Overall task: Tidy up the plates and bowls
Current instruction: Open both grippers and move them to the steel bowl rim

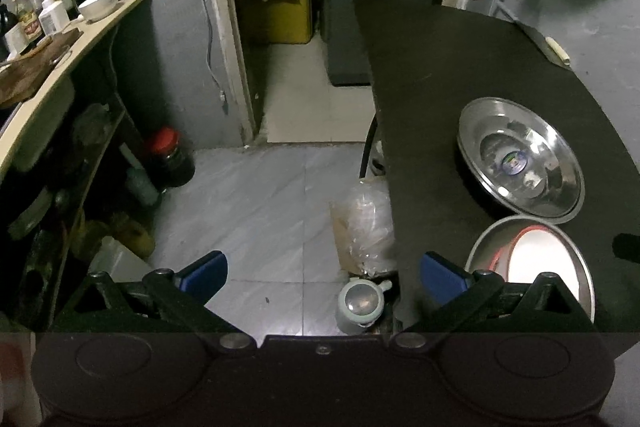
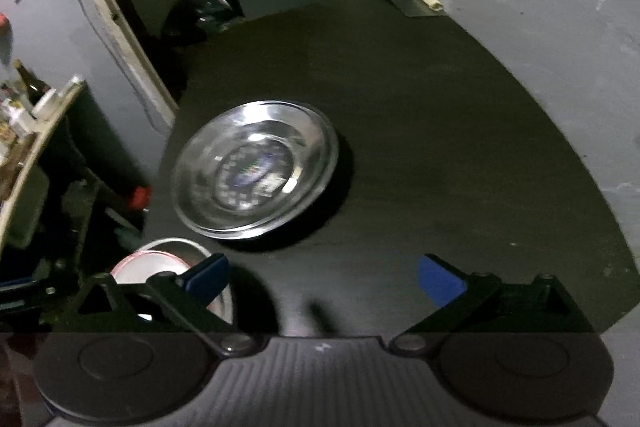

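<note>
Currently, left wrist view: left gripper [image 1: 323, 273] hovering off the edge of the dark surface [image 1: 432, 67], above the floor, jaws wide, empty. Steel plate [image 1: 520, 163] flat on surface; red-rimmed bowl [image 1: 536, 259] nested in a steel plate just beside it, probably the start of a stack.

Right wrist view: right gripper [image 2: 323, 275] over surface [image 2: 440, 107], jaws wide, empty; steel plate [image 2: 256, 169] ahead-left, likely next pick.

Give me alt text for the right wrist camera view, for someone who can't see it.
A shiny steel plate sits on a dark table, ahead and left of the open, empty right tongs. Nearer, behind the tongs' left finger, a white red-rimmed dish rests in a second steel plate. Grey walls and a cluttered counter surround the table.
</note>
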The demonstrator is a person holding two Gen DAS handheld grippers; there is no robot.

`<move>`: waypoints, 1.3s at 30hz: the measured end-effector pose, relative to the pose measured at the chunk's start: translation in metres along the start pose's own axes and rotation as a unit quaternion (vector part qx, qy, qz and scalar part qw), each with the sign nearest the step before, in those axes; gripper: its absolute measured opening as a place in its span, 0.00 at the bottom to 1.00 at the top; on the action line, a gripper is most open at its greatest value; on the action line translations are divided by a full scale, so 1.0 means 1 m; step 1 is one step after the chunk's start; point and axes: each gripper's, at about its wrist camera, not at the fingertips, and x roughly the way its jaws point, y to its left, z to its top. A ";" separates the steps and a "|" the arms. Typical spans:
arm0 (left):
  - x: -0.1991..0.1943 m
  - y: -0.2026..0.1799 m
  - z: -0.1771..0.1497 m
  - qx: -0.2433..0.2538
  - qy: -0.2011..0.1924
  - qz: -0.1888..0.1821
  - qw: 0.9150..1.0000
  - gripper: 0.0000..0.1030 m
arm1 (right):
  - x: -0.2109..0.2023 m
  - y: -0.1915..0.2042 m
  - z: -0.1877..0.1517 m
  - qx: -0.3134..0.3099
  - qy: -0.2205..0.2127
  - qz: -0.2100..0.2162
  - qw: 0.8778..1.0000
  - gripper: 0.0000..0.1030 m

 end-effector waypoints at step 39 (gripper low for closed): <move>0.021 -0.053 -0.016 0.100 0.043 -0.012 0.994 0.94 | 0.029 0.037 0.006 -0.197 0.102 0.019 0.975 0.96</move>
